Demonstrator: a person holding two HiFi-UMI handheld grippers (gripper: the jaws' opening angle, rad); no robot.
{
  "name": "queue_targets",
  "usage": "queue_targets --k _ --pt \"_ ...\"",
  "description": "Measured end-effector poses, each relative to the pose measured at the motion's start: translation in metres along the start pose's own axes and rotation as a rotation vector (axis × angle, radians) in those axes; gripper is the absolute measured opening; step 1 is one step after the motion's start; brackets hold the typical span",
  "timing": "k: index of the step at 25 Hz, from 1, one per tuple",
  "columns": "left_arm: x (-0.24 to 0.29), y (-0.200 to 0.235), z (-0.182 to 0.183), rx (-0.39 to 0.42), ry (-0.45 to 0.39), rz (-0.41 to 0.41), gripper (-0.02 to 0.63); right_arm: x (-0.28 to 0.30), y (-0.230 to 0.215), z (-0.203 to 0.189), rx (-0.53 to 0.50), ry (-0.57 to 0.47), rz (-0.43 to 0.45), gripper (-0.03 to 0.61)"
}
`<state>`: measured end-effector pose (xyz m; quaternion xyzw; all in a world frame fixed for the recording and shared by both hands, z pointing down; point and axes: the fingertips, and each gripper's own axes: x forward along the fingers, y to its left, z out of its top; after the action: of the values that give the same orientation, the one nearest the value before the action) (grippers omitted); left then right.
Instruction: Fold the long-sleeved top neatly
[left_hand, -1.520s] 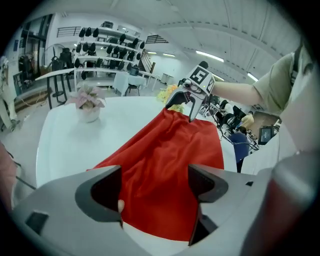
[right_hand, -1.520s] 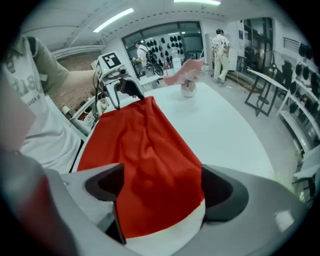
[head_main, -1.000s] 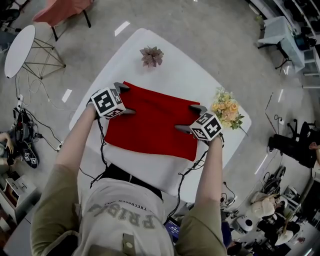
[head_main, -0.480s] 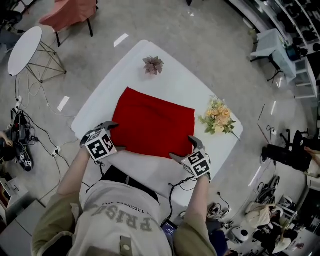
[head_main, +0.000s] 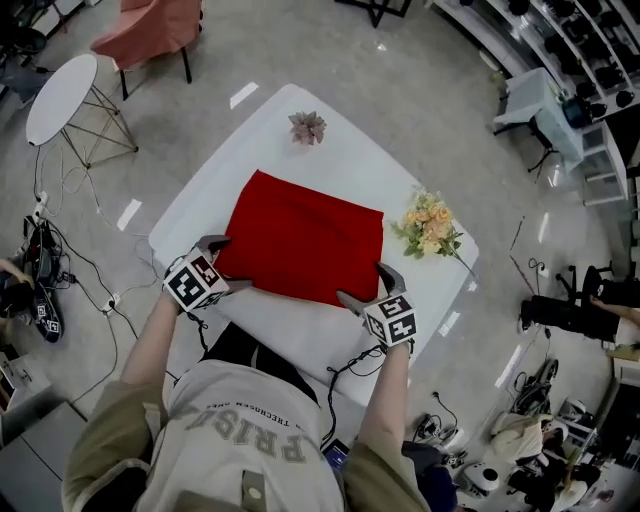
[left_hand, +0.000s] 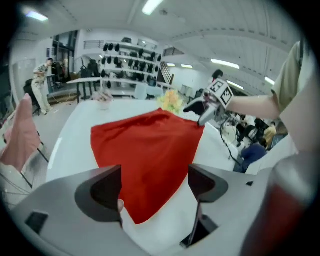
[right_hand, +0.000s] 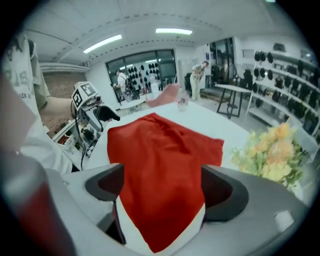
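The red long-sleeved top (head_main: 300, 240), folded into a flat rectangle, lies in the middle of the white table (head_main: 340, 150), with its long axis parallel to the near edge. Its two near corners lie just in front of the grippers, one corner for each, about equally near. The left gripper (head_main: 228, 263) and the right gripper (head_main: 368, 285) stand at the near edge, pointing toward the cloth, jaws spread apart and holding nothing.

It was a lab or workshop hall: a bare grey floor (head_main: 420, 110), wall shelves (left_hand: 125, 50) lined with dark gear, ceiling strip lights (right_hand: 172, 31), cables (head_main: 42, 240) trailing over the floor, and people (left_hand: 41, 85) standing among work tables beyond the white counter (head_main: 330, 150).
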<state>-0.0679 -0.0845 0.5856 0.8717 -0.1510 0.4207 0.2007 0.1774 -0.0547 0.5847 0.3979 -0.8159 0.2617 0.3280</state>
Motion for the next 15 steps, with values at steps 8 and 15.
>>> queue_targets --k 8,15 --pt "-0.100 -0.030 0.094 -0.161 -0.548 0.330 0.399 -0.124 0.048 0.109 0.029 -0.663 -0.321 0.472" --pt "-0.140 -0.067 0.108 -0.159 -0.733 0.477 0.254 -0.158 0.103 0.135 -0.025 -0.853 -0.426 0.441"
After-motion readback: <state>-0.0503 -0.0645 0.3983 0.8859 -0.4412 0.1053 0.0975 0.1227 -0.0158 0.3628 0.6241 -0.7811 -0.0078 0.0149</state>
